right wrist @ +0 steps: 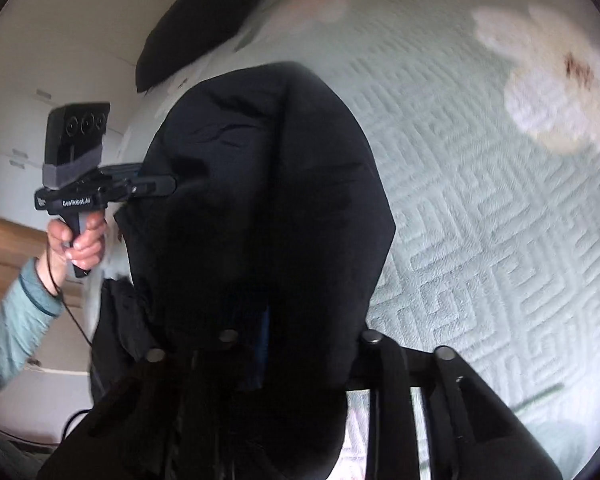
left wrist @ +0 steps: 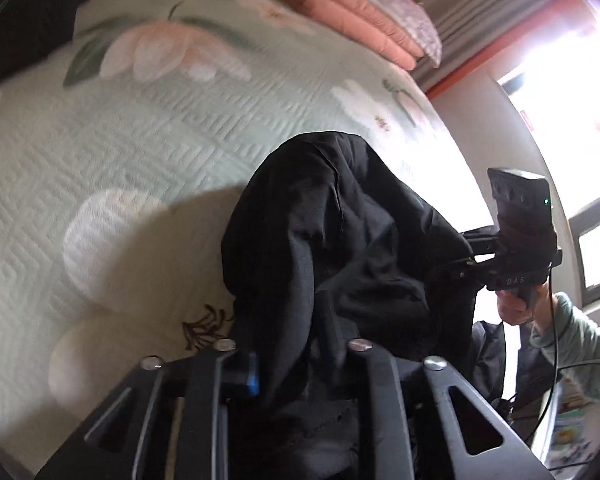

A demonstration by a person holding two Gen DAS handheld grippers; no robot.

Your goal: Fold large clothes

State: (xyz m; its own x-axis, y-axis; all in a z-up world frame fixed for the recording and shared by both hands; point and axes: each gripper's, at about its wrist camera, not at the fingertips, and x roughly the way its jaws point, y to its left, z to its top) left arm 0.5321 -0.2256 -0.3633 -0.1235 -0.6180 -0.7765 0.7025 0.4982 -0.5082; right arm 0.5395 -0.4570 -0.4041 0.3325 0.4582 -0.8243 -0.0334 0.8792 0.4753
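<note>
Left gripper (left wrist: 292, 364) fingertips buried in bunched black garment (left wrist: 340, 240); grip unreadable. Right gripper (right wrist: 260, 344) likewise smothered by cloth. Dark pillow-like shape (right wrist: 196, 16) blurred, cropped at top edge. Folded pink bedding (left wrist: 352, 4) cut off above. Floral quilt (right wrist: 500, 200) smeared.

From my feed the bed (left wrist: 148, 152) has a pale green quilted floral cover, with folded pink blankets (left wrist: 352, 12) stacked at its far end and some dark fabric (right wrist: 188, 20) lying near one edge.
</note>
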